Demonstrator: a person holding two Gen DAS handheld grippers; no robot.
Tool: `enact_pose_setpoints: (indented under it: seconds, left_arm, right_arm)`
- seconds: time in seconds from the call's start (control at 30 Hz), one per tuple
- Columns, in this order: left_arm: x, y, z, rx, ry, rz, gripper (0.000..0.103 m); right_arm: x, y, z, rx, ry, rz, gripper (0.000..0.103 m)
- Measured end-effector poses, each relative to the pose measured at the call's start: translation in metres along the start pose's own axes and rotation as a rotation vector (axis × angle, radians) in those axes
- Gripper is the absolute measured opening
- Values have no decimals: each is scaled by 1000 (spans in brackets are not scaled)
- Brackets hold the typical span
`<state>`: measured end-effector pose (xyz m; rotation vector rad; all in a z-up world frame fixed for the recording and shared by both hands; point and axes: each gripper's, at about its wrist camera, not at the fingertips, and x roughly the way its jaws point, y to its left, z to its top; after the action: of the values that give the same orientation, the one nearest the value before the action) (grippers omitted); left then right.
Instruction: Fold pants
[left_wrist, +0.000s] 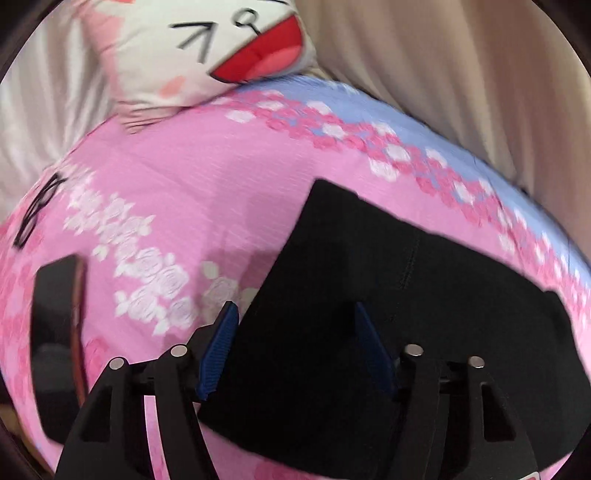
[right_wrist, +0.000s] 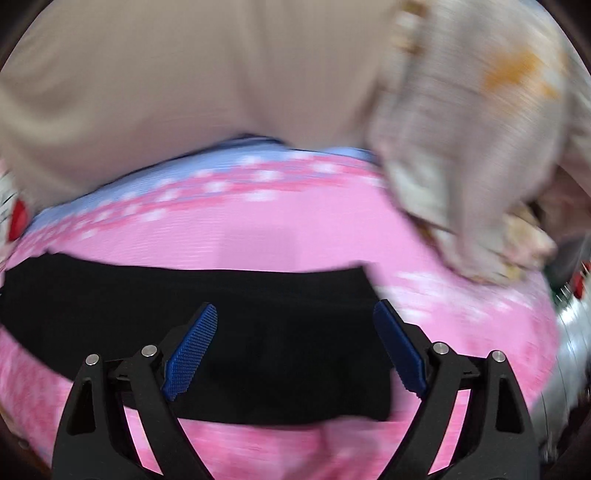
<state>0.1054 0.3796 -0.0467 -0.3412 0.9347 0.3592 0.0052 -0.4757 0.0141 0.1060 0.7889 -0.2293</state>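
Black pants (left_wrist: 369, 295) lie flat on a pink flowered bedsheet (left_wrist: 207, 177). In the left wrist view they spread from the middle to the lower right. My left gripper (left_wrist: 295, 310) is open, its blue pads (left_wrist: 218, 350) wide apart just above the pants' near left edge, holding nothing. In the right wrist view the pants (right_wrist: 184, 295) form a wide black band across the sheet (right_wrist: 295, 229). My right gripper (right_wrist: 295, 314) is open above their right end, with blue pads (right_wrist: 190, 358) apart and empty. This view is blurred.
A white cartoon-face pillow (left_wrist: 207, 48) rests at the bed's far side. Beige curtains (left_wrist: 461, 92) hang behind. A dark object (left_wrist: 55, 332) lies on the sheet at left. A pale crumpled blanket (right_wrist: 472, 147) sits at right, with a silvery object (right_wrist: 569, 350) at the right edge.
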Motion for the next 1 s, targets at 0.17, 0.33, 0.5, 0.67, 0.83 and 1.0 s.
enact_pose_setpoints:
  seconds: [0.17, 0.33, 0.5, 0.67, 0.83, 1.0]
  left_arm:
    - [-36, -40, -1, 35, -113, 45, 62]
    - [-39, -92, -6, 123, -111, 65, 67]
    - [-22, -124, -16, 188, -87, 95, 67]
    - [6, -141, -34, 208, -24, 112, 67]
    - [3, -147, -39, 221, -13, 105, 67]
    - [-9, -165, -37, 223, -37, 50, 67]
  right_arm:
    - [42, -44, 3, 21, 99, -18, 85]
    - [70, -24, -5, -98, 186, -10, 27]
    - [-5, -12, 40, -183, -139, -79, 7]
    - [54, -75, 13, -65, 85, -158, 8]
    - [29, -81, -3, 96, 37, 90, 57]
    - [42, -25, 3, -87, 78, 74, 74]
